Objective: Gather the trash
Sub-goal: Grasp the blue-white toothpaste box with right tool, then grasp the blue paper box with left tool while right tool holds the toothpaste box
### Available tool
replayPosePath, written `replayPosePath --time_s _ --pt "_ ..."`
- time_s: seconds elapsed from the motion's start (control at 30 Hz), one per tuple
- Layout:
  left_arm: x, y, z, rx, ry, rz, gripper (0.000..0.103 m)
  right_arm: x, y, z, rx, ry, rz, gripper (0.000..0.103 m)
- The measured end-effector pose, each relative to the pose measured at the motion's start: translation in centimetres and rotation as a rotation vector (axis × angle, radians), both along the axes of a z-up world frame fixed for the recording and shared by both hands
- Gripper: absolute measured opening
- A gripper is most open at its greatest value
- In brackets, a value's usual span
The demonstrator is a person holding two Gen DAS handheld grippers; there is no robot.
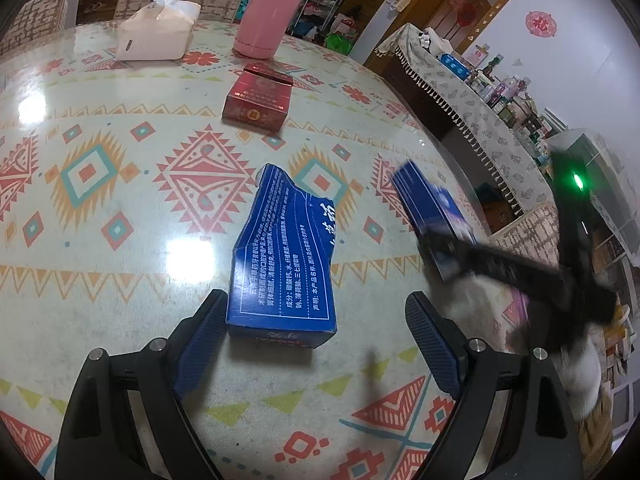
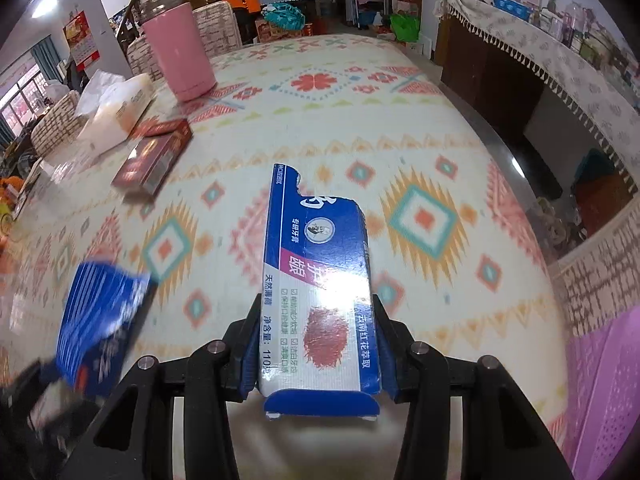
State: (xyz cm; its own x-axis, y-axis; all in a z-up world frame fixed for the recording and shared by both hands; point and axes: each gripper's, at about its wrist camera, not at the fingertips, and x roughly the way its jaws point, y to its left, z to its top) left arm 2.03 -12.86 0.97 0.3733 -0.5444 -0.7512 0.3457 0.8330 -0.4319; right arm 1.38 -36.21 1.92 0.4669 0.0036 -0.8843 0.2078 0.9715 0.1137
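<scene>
A torn blue toothpaste box (image 1: 284, 248) lies on the patterned table (image 1: 100, 240), between the fingers of my left gripper (image 1: 316, 300). That gripper is open: the left pad (image 1: 204, 332) sits at the box's edge and the right pad (image 1: 434, 340) stands well apart. The same box shows blurred at the lower left of the right wrist view (image 2: 100, 320). My right gripper (image 2: 316, 312) is shut on a second torn blue and white toothpaste box (image 2: 320, 248), held above the table. In the left wrist view this gripper (image 1: 436, 244) and its box (image 1: 424, 196) appear blurred at the right.
At the back of the table stand a pink flask (image 1: 268, 12), a white tissue box (image 1: 154, 36) and a red cigarette pack (image 1: 258, 100). The table's edge (image 1: 452, 152) curves down the right side. Beyond it is a cloth-covered cabinet (image 1: 480, 120).
</scene>
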Motion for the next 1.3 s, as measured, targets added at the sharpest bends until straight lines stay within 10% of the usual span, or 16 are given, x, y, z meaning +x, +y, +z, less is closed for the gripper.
replayPosePath --time_s 0.27,0.57,0.77,1.3 --pt "-0.1 0.0 -0.1 -0.047 0.009 -0.037 0.103 -4.5 0.2 0.0 0.068 -0.04 -0.025 0.053" --pt "0.1 0.8 -0.2 -0.111 0.028 -0.025 0.103 -5.2 1.0 -0.3 0.15 -0.163 -0.058 0.088" --pt "0.2 0.9 -0.2 -0.129 0.037 -0.018 0.103 -5.5 1.3 -0.4 0.15 -0.213 -0.042 0.093" --pt "-0.4 0.3 0.1 -0.045 -0.007 0.018 0.103 -5.7 0.0 -0.4 0.084 -0.218 -0.094 0.057"
